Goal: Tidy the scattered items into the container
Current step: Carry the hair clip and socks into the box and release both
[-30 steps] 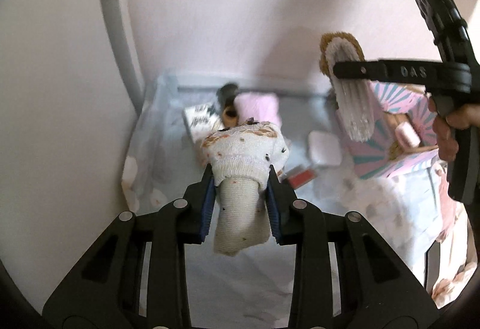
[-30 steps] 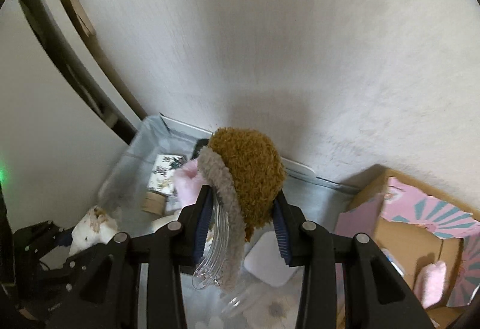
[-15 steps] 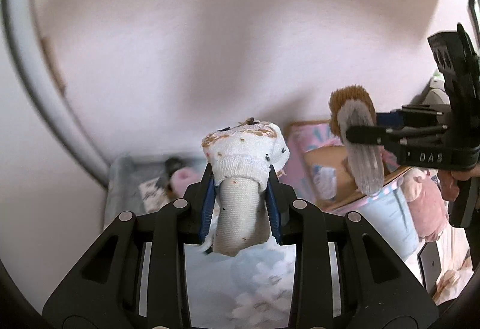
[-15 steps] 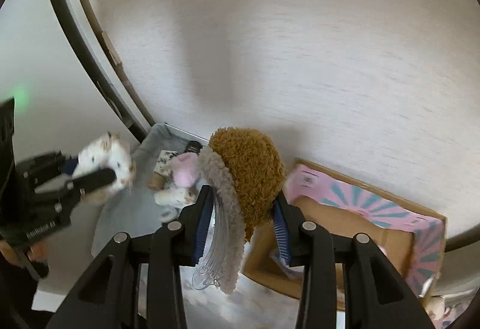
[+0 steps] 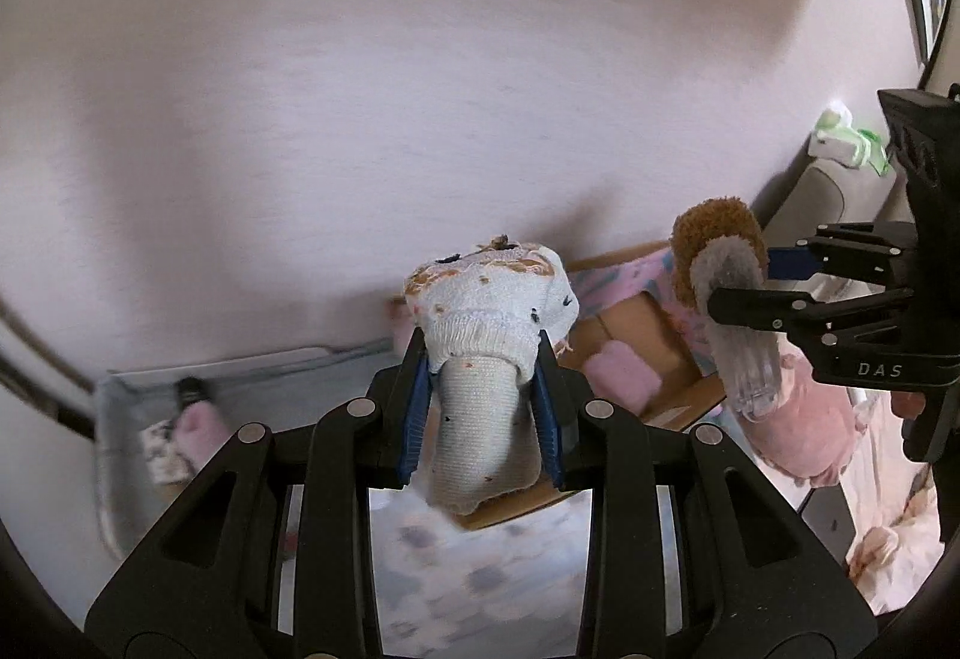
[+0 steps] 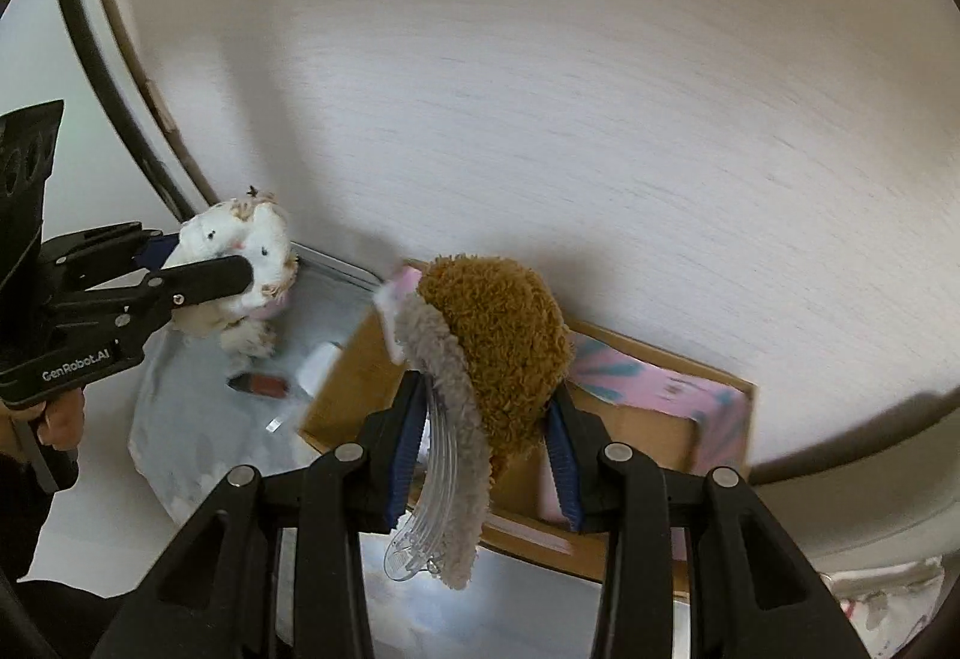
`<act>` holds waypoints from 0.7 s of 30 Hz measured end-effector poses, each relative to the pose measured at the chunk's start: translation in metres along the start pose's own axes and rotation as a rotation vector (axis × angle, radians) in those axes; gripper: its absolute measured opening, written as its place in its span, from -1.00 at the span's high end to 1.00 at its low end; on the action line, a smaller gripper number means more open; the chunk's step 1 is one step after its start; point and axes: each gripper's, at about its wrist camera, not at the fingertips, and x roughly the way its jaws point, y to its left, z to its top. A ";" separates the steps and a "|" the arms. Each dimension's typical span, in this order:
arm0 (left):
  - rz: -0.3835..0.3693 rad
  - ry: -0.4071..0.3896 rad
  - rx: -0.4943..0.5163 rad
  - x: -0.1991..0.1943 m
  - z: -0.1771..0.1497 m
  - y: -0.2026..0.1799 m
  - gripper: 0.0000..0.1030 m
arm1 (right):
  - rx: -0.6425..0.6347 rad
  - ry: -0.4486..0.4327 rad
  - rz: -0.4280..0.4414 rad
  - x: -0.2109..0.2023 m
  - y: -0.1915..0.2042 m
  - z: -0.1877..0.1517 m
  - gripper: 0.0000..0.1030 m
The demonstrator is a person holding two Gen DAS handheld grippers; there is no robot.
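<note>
Carried rightward over the past second, both loads now hang near the cardboard box (image 5: 654,353) instead of over the grey tray (image 5: 120,455) at the bed's left edge, which suggests the drop into the box is close. The left gripper (image 5: 480,389) pinches a rolled white sock (image 5: 486,335) between its blue pads, just left of the box's near corner. The right gripper (image 6: 480,455) clamps a fuzzy brown hair clip (image 6: 492,347) above the box's left edge. Only the left camera shows a pink puff (image 5: 618,374) already inside the box and a pink plush toy (image 5: 804,431) beyond its right side. Only the right camera shows a red tube (image 6: 264,385) left lying on the tray, and the box's pink patterned flap (image 6: 660,389).
</note>
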 end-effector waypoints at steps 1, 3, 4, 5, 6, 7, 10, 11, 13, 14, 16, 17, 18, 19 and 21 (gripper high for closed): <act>-0.011 0.014 0.001 0.010 0.002 -0.006 0.46 | 0.003 0.006 -0.006 0.000 -0.008 -0.003 0.31; -0.023 0.035 0.005 0.025 0.005 -0.015 0.46 | 0.010 0.020 -0.023 0.002 -0.022 -0.009 0.31; -0.027 0.043 0.007 0.031 0.006 -0.020 0.46 | 0.016 0.030 -0.031 0.005 -0.028 -0.013 0.31; -0.031 0.055 0.010 0.041 0.007 -0.025 0.46 | 0.020 0.033 -0.034 0.008 -0.032 -0.016 0.31; -0.032 0.064 0.013 0.048 0.008 -0.028 0.46 | 0.025 0.039 -0.036 0.011 -0.039 -0.019 0.31; -0.035 0.076 0.017 0.057 0.008 -0.032 0.46 | 0.032 0.045 -0.039 0.014 -0.045 -0.022 0.31; -0.037 0.098 0.018 0.076 0.009 -0.037 0.46 | 0.029 0.051 -0.055 0.024 -0.059 -0.029 0.31; -0.036 0.105 0.015 0.083 0.008 -0.038 0.47 | 0.026 0.055 -0.063 0.027 -0.063 -0.031 0.31; -0.036 0.127 0.012 0.097 0.010 -0.043 0.47 | 0.023 0.067 -0.084 0.037 -0.071 -0.035 0.31; -0.031 0.139 0.019 0.103 0.008 -0.042 0.47 | 0.025 0.074 -0.083 0.041 -0.076 -0.036 0.31; -0.021 0.148 0.034 0.110 0.004 -0.051 0.47 | 0.037 0.086 -0.075 0.049 -0.084 -0.039 0.31; -0.020 0.152 0.037 0.112 0.004 -0.050 0.47 | 0.039 0.089 -0.074 0.051 -0.086 -0.039 0.31; -0.020 0.157 0.037 0.115 0.005 -0.050 0.47 | 0.040 0.094 -0.073 0.055 -0.089 -0.039 0.31; -0.020 0.161 0.036 0.117 0.005 -0.050 0.46 | 0.039 0.098 -0.070 0.058 -0.092 -0.040 0.31; -0.016 0.165 0.036 0.120 0.007 -0.054 0.46 | 0.038 0.106 -0.066 0.062 -0.096 -0.038 0.31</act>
